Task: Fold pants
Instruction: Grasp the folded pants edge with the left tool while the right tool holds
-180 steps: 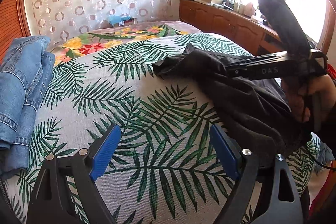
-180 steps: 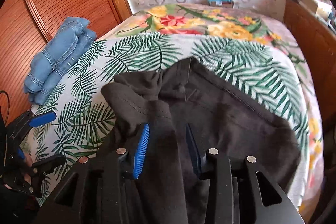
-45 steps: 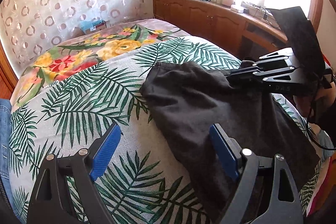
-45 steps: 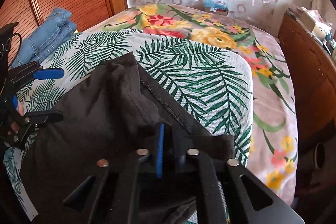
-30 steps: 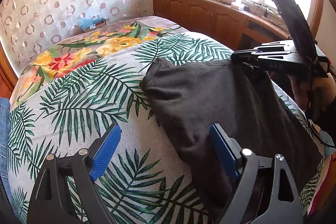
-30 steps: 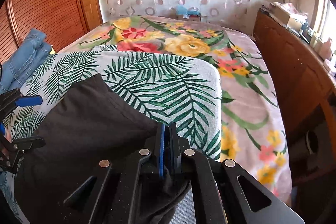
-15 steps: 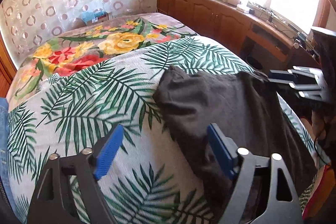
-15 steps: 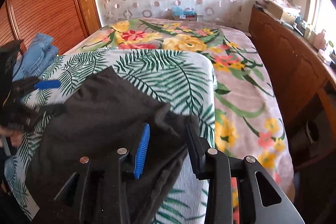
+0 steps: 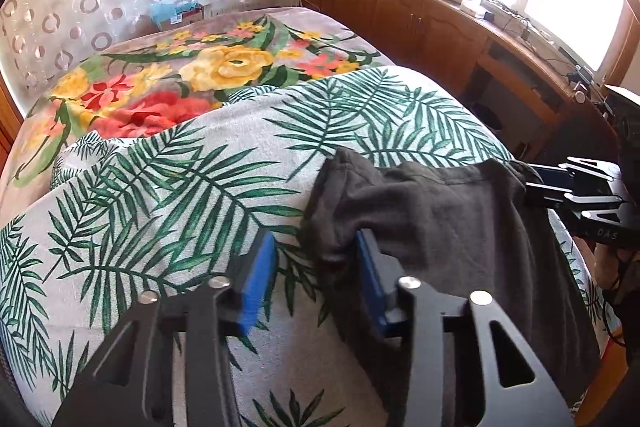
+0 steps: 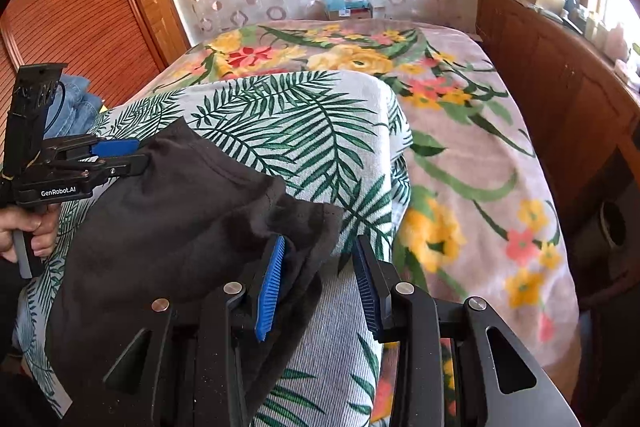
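Dark grey pants (image 9: 448, 223) lie folded on the palm-leaf cover of the bed; they also show in the right wrist view (image 10: 168, 219). My left gripper (image 9: 316, 279) is open, its jaws narrowed around the pants' near left corner, with cloth between the blue pads. My right gripper (image 10: 320, 275) is open at the pants' right corner, cloth lying between its pads, not clamped. The right gripper also shows at the pants' far right edge in the left wrist view (image 9: 560, 183). The left gripper shows at the pants' far left corner in the right wrist view (image 10: 120, 155).
A floral blanket (image 9: 224, 67) covers the far half of the bed. Folded blue jeans (image 10: 76, 107) lie at the bed's left side by a wooden slatted door (image 10: 80, 19). A wooden cabinet (image 9: 420, 19) with clutter runs along the right under a window.
My right gripper let go of the pants and opened. My left gripper moved in onto the pants' left corner and its jaws narrowed around the cloth.
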Demonstrator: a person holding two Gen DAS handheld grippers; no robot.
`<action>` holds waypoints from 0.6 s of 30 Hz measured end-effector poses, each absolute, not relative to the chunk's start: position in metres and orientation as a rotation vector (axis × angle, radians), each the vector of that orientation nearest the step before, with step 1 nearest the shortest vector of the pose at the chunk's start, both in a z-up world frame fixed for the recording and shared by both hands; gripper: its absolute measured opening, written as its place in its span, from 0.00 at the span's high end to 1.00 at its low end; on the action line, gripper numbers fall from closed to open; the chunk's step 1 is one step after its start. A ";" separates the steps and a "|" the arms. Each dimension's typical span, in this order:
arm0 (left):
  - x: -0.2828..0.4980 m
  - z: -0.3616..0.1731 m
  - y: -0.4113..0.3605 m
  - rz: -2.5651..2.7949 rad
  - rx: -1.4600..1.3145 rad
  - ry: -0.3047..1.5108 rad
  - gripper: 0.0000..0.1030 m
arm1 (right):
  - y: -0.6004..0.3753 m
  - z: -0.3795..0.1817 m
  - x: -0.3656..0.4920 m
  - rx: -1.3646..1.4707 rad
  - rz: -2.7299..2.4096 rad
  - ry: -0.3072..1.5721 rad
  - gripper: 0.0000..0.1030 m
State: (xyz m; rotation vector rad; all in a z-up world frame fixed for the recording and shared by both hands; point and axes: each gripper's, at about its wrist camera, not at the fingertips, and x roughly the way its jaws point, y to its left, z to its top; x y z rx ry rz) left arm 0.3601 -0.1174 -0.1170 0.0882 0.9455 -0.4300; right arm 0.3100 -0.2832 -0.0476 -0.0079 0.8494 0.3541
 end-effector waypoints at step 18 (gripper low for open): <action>0.331 -0.086 -0.106 -0.464 0.069 0.861 0.91 | -0.261 -0.026 0.298 -0.087 0.426 0.781 0.93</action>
